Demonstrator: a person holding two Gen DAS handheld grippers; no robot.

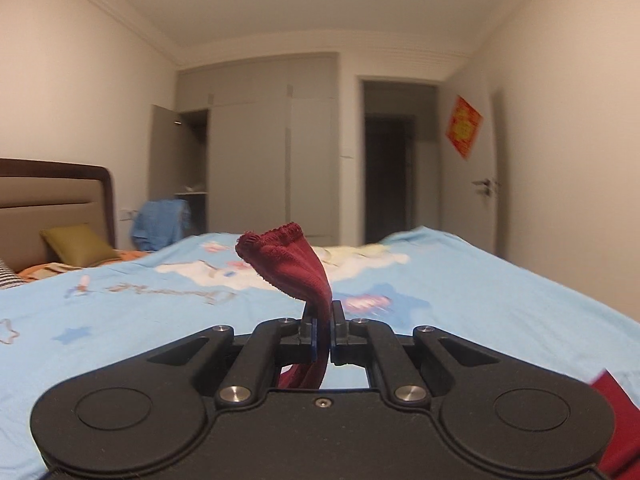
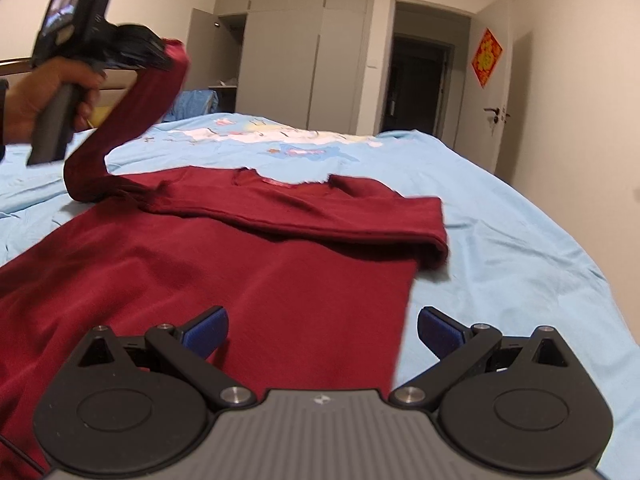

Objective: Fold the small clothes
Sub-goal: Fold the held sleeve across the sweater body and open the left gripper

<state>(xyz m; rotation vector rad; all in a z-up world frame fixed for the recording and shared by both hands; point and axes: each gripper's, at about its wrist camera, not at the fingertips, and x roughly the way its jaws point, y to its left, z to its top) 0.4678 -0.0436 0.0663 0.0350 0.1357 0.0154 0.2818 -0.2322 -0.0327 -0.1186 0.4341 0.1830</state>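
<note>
Left tool (image 1: 322, 332) raised, clamped; right tool (image 2: 322, 330) spread wide.

Matt maroon knit cloth shirt (image 2: 248, 280); smooth printed cotton-like bedsheet (image 2: 500, 240).

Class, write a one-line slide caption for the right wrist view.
Left gripper lifts a sleeve of the red top on the bed; right gripper open.

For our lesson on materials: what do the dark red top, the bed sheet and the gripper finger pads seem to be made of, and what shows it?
Dark red top: likely soft knit cotton, matte; it drapes limply and its cuff has a scalloped trim.
Bed sheet: probably thin woven cotton, matte, printed, finely wrinkled.
Pads on the right gripper fingers: blue, finely ribbed, perhaps rubber.
</note>
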